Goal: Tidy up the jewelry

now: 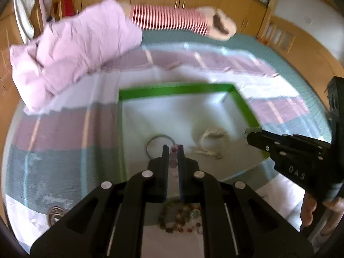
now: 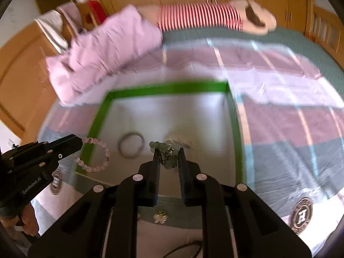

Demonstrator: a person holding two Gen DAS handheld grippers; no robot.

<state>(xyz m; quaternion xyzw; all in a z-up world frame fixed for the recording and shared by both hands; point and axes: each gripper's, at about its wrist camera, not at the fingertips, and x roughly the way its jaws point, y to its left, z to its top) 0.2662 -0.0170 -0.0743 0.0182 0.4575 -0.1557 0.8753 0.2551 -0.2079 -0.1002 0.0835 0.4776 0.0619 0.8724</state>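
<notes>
Item: pink bracelet (image 2: 94, 154), a bead loop hanging from the tip of the left tool (image 1: 172, 148). The fingers are clenched on one bead, so the loop's plane hangs downward. It sits over the near-left edge of the tray (image 2: 165, 88), half above the green rim and half outside it.

Item: green cluster (image 2: 168, 153), beads with a dark charm, pinched between the fingers of the right tool (image 2: 168, 152). It hangs over the tray's white floor, right of centre.

Item: bangle (image 2: 131, 147), a thin metal ring lying flat on the tray floor between the two tools, apart from both.

Item: pale cord piece (image 1: 211, 143), on the tray floor to the right; blurred, so type not clear.

Item: loose mixed beads (image 1: 179, 217), on the bed near the tray's near edge, below the left tool.

Governing relation: open floor lies far and right of the pink bracelet. By my judgement the left tool is nearer the bangle, so its load should go clear of that ring.
</notes>
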